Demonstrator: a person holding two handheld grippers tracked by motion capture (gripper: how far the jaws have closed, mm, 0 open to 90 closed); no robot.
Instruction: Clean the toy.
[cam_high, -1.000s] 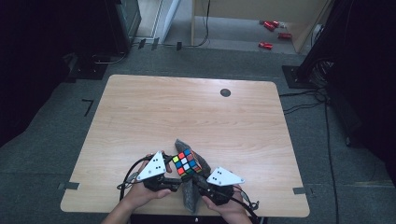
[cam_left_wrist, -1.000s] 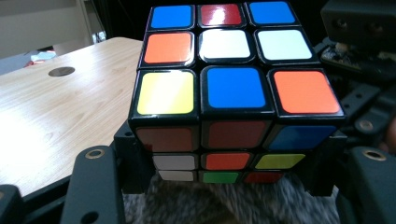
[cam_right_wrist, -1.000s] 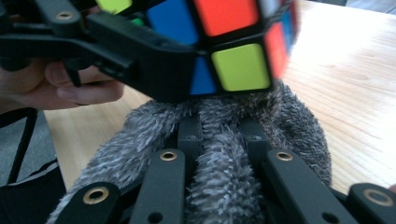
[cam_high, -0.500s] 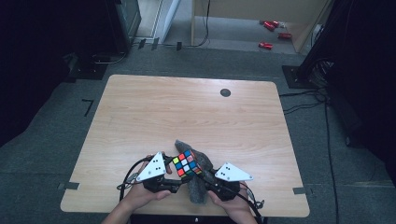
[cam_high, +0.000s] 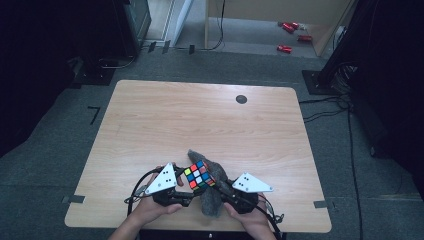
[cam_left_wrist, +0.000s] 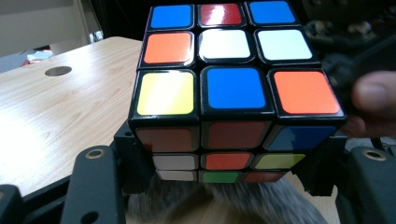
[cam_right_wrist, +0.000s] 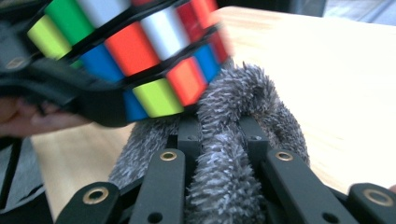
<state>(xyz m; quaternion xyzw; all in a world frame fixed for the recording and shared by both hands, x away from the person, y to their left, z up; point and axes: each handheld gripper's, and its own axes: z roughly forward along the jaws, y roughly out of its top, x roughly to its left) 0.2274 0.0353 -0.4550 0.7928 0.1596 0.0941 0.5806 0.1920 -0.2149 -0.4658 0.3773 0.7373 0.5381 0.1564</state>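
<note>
Colours of the held things, over a pale wood-grain table (cam_high: 200, 120).
Cube (cam_left_wrist: 233, 88) is showing blue, red, orange, white, yellow and green stickers on black; cloth (cam_right_wrist: 233, 154) is appearing grey, fuzzy; gripper plates are showing light grey.

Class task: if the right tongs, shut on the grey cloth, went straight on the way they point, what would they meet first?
Probably the puzzle cube held in the left tongs; it sits just beyond the grey cloth, though depth is uncertain.

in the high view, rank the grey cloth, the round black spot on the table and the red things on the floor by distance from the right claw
1. grey cloth, clamped in the right claw
2. round black spot, far side of the table
3. red things, floor beyond the table
</note>
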